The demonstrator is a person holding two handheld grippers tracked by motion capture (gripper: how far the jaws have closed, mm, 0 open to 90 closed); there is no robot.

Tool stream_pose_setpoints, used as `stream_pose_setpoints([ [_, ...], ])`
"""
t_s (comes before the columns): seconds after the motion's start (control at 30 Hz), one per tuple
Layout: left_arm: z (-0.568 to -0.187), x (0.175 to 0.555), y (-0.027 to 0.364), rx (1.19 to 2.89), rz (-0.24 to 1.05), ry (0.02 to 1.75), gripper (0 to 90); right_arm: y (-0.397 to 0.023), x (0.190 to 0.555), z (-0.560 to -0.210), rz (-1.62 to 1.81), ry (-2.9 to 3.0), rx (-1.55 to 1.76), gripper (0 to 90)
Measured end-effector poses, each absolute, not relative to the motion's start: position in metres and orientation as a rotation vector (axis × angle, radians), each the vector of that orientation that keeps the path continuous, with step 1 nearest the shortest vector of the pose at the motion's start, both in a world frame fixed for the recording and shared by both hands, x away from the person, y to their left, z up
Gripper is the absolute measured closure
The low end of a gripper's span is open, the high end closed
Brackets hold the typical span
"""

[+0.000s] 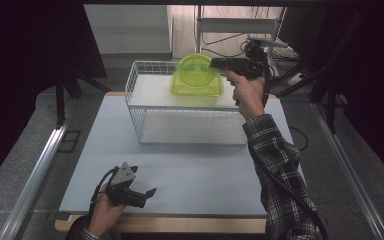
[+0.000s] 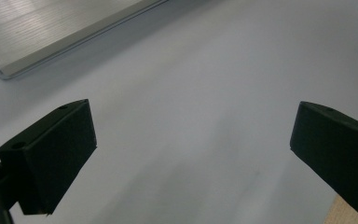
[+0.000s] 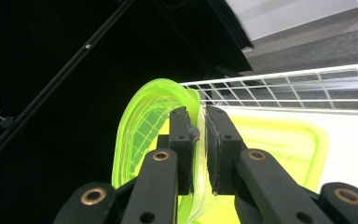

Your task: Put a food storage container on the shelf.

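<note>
The right gripper (image 1: 220,62) pinches the rim of the green lid (image 3: 144,126) – standing on edge over the green box (image 1: 196,86) on the far wire rack (image 1: 145,107) – the left gripper (image 1: 147,192), wide apart, waits near.

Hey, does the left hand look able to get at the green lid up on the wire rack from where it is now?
Probably not without moving: the left tongs rest open at the table's near edge, while the green lid stands on the wire rack far across, already clamped by the right tongs.

Plaid sleeve (image 1: 275,150) in dark and white checks; black grippers with brass-ringed rivets, black cables, a grey three-cornered plate (image 1: 125,173) on the left gripper (image 1: 147,195).
</note>
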State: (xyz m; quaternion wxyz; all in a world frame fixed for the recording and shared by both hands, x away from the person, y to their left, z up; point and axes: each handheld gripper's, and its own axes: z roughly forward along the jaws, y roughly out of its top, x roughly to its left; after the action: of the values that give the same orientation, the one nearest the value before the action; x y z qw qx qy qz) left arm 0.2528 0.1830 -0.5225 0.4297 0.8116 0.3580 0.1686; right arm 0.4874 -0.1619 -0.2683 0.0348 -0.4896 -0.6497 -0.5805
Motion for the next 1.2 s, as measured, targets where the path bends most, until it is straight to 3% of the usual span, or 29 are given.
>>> stream_pose_setpoints([
  [0.7,-0.523,0.253,0.182,2.037,0.426,0.890,0.0,-0.152,0.490,-0.268,-1.756,-2.197,-1.679,71.2],
  [1.2,-0.523,0.252,0.182,2.033,0.427,0.892,0.0,-0.157,0.488,-0.265,-1.769,-2.250,-1.621,45.6],
])
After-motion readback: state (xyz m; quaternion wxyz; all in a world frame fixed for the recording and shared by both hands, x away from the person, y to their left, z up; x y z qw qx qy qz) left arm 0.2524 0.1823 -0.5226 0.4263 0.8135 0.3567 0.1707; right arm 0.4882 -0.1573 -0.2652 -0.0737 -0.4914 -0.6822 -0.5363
